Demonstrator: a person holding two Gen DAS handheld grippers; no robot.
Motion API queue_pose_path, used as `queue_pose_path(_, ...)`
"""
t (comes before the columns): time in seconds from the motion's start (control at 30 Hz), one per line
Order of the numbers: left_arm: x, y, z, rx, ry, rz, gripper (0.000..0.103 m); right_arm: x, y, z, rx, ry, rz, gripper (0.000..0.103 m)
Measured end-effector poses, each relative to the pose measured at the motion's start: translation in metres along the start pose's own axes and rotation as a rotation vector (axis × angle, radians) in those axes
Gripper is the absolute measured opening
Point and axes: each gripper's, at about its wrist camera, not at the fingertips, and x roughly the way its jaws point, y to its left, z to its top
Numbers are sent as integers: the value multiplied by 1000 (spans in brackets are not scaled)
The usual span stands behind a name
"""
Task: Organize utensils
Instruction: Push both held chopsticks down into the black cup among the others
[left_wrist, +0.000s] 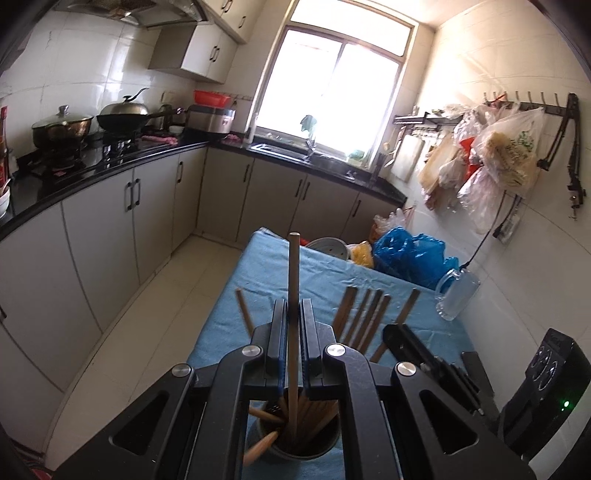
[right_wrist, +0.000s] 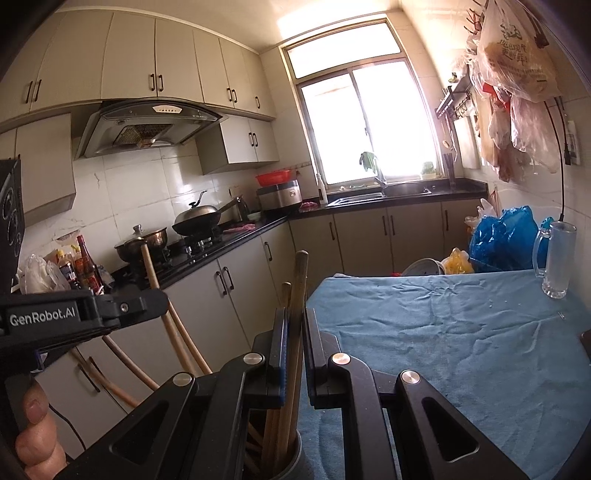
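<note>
A dark cup (left_wrist: 299, 448) stands on the blue cloth (left_wrist: 258, 280) at the near table edge, with several wooden chopsticks fanning out of it. My left gripper (left_wrist: 294, 306) is shut on one chopstick (left_wrist: 294, 266) that stands upright, its lower end inside the cup. In the right wrist view the cup (right_wrist: 295, 456) sits just below my right gripper (right_wrist: 295, 314), which is shut on a small bundle of chopsticks (right_wrist: 300, 280) rising from it. The left gripper (right_wrist: 159, 295) shows at the left there, clamping its chopstick (right_wrist: 149, 264). The right gripper's body (left_wrist: 424, 358) is at the lower right of the left wrist view.
A glass mug (right_wrist: 556, 258) stands at the table's far right by the tiled wall, also in the left wrist view as the mug (left_wrist: 456, 295). Blue plastic bags (right_wrist: 506, 236) and a pot lie beyond the table. A person's hand (right_wrist: 33, 424) holds the left gripper. Cabinets and floor lie left.
</note>
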Motion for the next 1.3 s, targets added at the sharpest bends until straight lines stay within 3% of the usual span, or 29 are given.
queue_pose_path(0.17,6,-4,0,19,-2,-5,6,-2,5,-1,-20,-5,6,9)
queue_pose_path(0.63,41,-5,-18,46,95,46,6,7,4,-12,-22,40,5,9)
queue_pose_path(1.3,49,-8,-21,56,105,55,6,10,-2,-12,-14,47,5,9)
